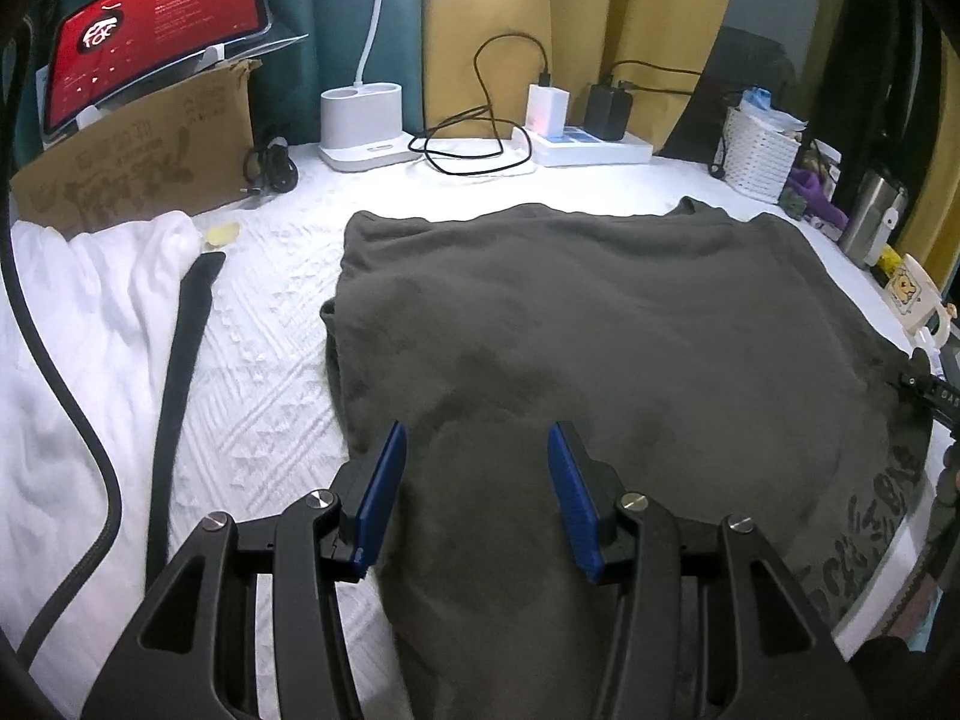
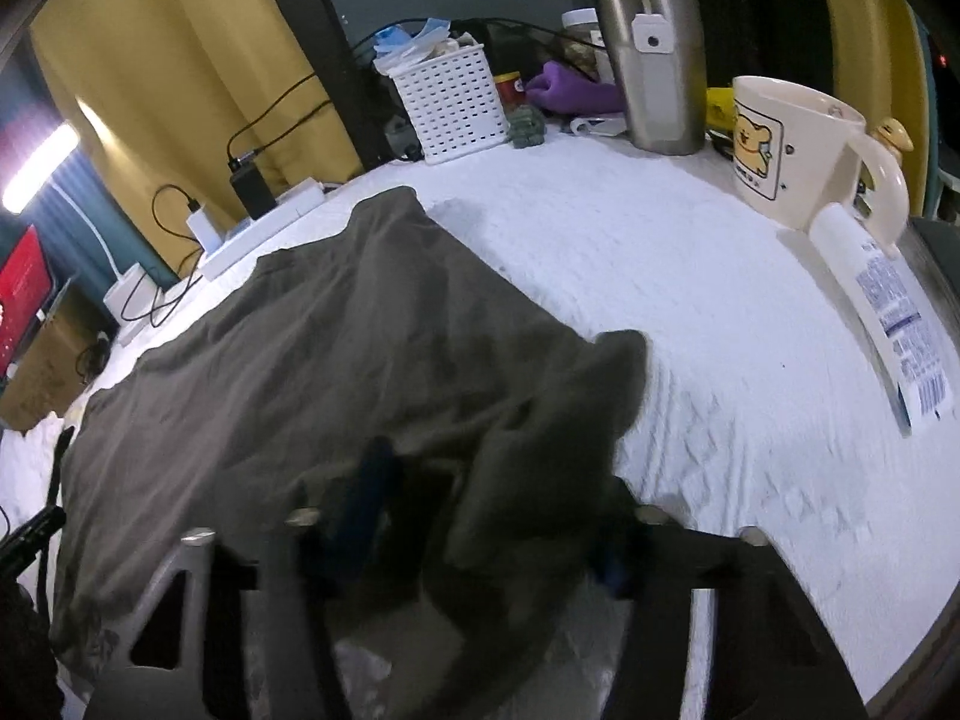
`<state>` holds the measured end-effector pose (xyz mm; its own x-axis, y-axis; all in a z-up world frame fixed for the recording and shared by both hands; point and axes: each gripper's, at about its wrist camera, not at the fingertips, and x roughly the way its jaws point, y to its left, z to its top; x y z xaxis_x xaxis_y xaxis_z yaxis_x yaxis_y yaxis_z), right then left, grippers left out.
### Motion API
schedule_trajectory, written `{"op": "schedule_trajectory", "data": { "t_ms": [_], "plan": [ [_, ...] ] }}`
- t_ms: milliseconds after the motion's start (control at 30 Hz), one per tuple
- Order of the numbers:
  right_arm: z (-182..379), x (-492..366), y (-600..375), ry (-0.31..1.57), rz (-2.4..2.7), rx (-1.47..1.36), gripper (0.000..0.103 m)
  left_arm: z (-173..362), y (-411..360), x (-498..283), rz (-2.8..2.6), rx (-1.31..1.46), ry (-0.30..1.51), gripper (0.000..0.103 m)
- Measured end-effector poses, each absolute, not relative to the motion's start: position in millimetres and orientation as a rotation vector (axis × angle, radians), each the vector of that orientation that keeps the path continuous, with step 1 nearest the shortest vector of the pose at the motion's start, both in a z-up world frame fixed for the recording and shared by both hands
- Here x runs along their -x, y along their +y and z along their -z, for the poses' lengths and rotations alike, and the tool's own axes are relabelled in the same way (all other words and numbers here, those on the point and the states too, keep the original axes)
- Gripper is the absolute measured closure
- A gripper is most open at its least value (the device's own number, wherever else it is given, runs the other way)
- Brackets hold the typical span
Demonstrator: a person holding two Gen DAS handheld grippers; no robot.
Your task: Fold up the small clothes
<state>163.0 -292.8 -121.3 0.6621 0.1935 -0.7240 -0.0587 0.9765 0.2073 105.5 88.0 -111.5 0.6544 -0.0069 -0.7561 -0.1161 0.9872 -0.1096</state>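
My left gripper (image 1: pixel 477 495) half open, empty, over shirt (image 1: pixel 600 330) hem at 6 o'clock; right gripper (image 2: pixel 486 516) blurred, cloth bunched between jaws, grip unclear, likely lifting for fold.

free: white cover (image 2: pixel 690 312) right of shirt (image 2: pixel 312 360) | blocked: mug (image 2: pixel 798 144), basket (image 2: pixel 456 102)

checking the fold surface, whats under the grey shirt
The grey shirt lies spread on a white textured cover, which shows all around it. Whatever sits beneath its middle is hidden by the cloth.
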Motion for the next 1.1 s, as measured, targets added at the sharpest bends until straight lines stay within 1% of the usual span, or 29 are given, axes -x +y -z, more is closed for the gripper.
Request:
{"op": "schedule_trajectory", "data": {
  "t_ms": [33, 100, 167, 267, 633, 867, 1100],
  "plan": [
    [121.7, -166.7, -292.7, 0.843, -0.151, -0.175, 0.065, 111.8, 90.0, -107.1, -0.065, 0.155, 0.856, 0.054],
    [122.8, -169.6, -292.2, 0.854, -0.158, -0.170, 0.075, 111.7, 93.4, -109.5, -0.067, 0.158, 0.856, 0.054],
    [121.2, -171.3, -290.0, 0.857, -0.166, -0.157, 0.082, 111.0, 95.5, -111.2, -0.065, 0.159, 0.855, 0.054],
    [114.1, -172.0, -286.3, 0.848, -0.168, -0.142, 0.084, 108.5, 96.4, -111.3, -0.054, 0.158, 0.847, 0.054],
    [66.5, -172.4, -242.4, 0.761, -0.230, -0.051, 0.088, 100.0, 114.4, -104.6, -0.055, 0.190, 0.787, 0.054],
    [41.7, -172.7, -189.8, 0.722, -0.320, 0.028, 0.088, 101.3, 135.2, -97.4, -0.079, 0.224, 0.769, 0.054],
    [30.8, -163.6, -127.8, 0.707, -0.459, 0.089, 0.090, 102.8, 150.8, -86.6, -0.095, 0.231, 0.757, 0.054]
  ]
}}
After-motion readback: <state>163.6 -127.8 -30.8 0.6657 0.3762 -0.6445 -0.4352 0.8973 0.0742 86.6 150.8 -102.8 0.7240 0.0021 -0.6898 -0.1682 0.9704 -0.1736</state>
